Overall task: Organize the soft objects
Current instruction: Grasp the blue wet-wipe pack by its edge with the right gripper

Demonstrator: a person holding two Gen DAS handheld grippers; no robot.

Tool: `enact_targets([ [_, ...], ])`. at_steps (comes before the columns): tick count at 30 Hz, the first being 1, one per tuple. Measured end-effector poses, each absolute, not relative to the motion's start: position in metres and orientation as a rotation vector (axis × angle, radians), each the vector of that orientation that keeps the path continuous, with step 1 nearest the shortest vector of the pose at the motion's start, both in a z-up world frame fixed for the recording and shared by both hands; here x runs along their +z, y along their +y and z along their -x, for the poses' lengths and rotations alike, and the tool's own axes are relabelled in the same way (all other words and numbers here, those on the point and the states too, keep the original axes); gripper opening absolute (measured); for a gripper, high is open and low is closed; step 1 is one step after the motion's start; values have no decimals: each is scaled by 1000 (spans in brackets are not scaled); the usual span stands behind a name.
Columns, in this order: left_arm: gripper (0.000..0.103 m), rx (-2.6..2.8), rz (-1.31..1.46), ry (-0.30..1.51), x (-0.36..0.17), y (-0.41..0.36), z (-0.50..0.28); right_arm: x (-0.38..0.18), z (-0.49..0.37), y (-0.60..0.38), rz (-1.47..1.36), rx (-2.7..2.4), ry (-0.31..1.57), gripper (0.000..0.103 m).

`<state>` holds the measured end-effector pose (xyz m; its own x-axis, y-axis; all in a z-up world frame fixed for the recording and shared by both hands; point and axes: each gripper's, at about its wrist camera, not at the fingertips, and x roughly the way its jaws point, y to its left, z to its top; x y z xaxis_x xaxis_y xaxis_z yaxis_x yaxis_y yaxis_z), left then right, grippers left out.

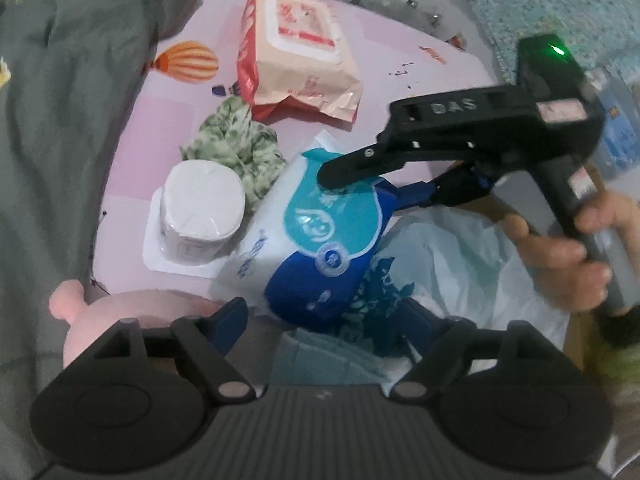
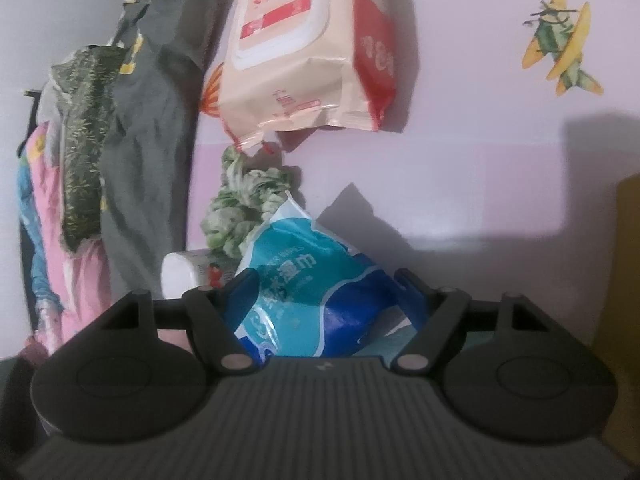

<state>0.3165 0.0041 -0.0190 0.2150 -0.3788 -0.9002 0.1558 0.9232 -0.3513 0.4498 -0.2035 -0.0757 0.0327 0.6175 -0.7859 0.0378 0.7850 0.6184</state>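
Observation:
A blue and teal wipes pack [image 1: 320, 240] [image 2: 304, 256] lies tilted on the pink sheet, leaning on a white plastic bag [image 1: 452, 248]. My right gripper [image 1: 360, 186] [image 2: 324, 280], held by a hand [image 1: 560, 256], has its pads against both sides of the pack's far end. My left gripper [image 1: 322, 320] hovers open over the pack's near end and a folded teal cloth [image 1: 320, 356], gripping nothing. Beside the pack stand a wrapped white tissue roll [image 1: 202, 204] and a crumpled green-and-white cloth [image 1: 236, 148] [image 2: 240, 208]. A peach and red wipes pack [image 1: 296, 56] [image 2: 308, 52] lies farther back.
A pink plush toy [image 1: 120, 312] sits by my left finger. A grey-green quilt [image 1: 60, 120] [image 2: 144, 140] bounds the left side. A light blue fuzzy blanket [image 1: 552, 4] lies at the back right. The pink sheet [image 2: 480, 100] carries printed balloons and planes.

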Motion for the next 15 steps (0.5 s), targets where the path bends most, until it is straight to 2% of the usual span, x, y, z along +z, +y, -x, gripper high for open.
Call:
enact_targets([
  [3, 88, -375, 227, 1372, -22, -2, -330, -71, -450, -204, -578, 520, 1463, 71],
  [9, 86, -333, 210, 1466, -22, -13, -338, -75, -453, -203, -563, 512, 1468, 65],
  [11, 82, -303, 205, 1441, -13, -8, -333, -79, -452, -202, -564, 524, 1467, 61],
  [15, 88, -348, 254, 1285, 14, 2, -328, -81, -450, -204, -570, 539, 1454, 59],
])
